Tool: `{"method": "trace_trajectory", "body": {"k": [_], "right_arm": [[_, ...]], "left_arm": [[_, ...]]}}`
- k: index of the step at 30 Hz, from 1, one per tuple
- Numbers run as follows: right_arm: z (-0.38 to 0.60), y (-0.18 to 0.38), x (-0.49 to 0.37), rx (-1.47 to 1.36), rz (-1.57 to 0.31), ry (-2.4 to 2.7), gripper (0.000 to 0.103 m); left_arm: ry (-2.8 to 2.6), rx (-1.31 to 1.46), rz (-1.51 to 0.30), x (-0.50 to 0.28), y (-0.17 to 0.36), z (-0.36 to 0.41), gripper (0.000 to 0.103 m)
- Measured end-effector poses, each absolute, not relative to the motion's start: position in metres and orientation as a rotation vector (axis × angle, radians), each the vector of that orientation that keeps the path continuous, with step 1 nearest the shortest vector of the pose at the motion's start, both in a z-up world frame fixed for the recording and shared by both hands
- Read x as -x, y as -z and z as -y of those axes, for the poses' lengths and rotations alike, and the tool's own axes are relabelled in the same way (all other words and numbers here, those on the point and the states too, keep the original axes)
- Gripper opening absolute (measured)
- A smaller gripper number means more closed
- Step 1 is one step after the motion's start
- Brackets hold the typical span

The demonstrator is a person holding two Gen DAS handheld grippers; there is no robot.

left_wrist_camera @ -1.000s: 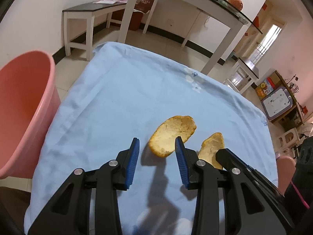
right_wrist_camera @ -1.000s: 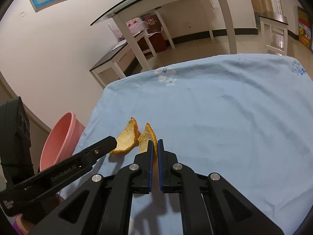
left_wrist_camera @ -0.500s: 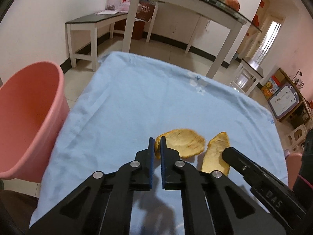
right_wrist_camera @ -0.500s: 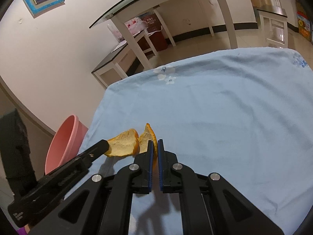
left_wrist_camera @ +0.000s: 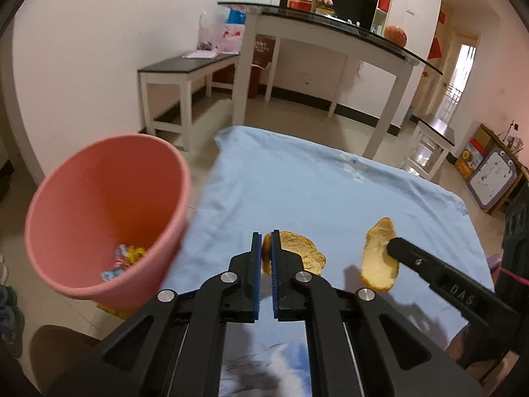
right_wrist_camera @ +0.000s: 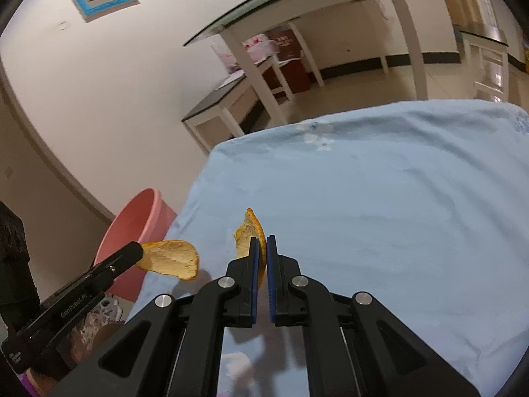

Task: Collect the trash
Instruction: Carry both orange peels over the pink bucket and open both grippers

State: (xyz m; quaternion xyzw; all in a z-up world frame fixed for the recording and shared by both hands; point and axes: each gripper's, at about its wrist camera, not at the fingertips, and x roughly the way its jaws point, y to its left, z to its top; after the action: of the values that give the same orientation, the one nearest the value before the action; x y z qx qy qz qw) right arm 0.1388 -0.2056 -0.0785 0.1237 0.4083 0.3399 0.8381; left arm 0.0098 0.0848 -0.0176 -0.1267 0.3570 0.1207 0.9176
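Left tool (left_wrist_camera: 266, 254): clenched on the edge of a broad orange peel (left_wrist_camera: 299, 253), held clear of the cloth
Right tool (right_wrist_camera: 262, 258): clenched on a narrower peel piece (right_wrist_camera: 248, 235) that stands upright between its blue pads
Right tool, from the left camera: off to the right of the left tool, its peel (left_wrist_camera: 378, 258) raised above the cloth
Blue-clothed bench (right_wrist_camera: 380, 205): under and beyond both tools; no other scraps visible on the cloth
Pink bin (left_wrist_camera: 99, 218): on the floor beside the bench edge, left of and below the left tool; a few wrappers (left_wrist_camera: 124, 259) at its bottom
Done: both peels gripped and lifted; some trash already binned
Left, as judged: carry each peel over the bin mouth and let go, the left one being nearer
White side tables (left_wrist_camera: 185, 76): far beyond, against the wall
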Motion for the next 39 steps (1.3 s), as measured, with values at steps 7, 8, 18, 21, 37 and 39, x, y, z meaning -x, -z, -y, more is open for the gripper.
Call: {"method": "trace_trajectory", "body": {"k": [7, 8, 18, 21, 37, 39], "right_arm": [[0.197, 0.072, -0.131, -0.228, -0.824, -0.781, 0.004], [0.196, 0.071, -0.130, -0.223, -0.818, -0.787, 0.004], [0.189, 0.072, -0.128, -0.206, -0.820, -0.796, 0.004], [0.185, 0.070, -0.124, -0.190, -0.813, -0.800, 0.004], [0.120, 0.026, -0.079, -0.098, -0.745, -0.878, 0.004], [0.108, 0.021, -0.073, -0.085, -0.739, -0.893, 0.004]], "left_arm": [[-0.295, 0.235, -0.700, 0.017, 0.009, -0.097, 0.005], [-0.299, 0.233, -0.696, 0.021, 0.008, -0.098, 0.005], [-0.340, 0.241, -0.651, 0.054, -0.003, -0.117, 0.005], [-0.358, 0.241, -0.641, 0.061, -0.006, -0.122, 0.005], [-0.428, 0.305, -0.562, 0.097, -0.018, -0.161, 0.005], [-0.439, 0.317, -0.557, 0.102, -0.018, -0.167, 0.005]]}}
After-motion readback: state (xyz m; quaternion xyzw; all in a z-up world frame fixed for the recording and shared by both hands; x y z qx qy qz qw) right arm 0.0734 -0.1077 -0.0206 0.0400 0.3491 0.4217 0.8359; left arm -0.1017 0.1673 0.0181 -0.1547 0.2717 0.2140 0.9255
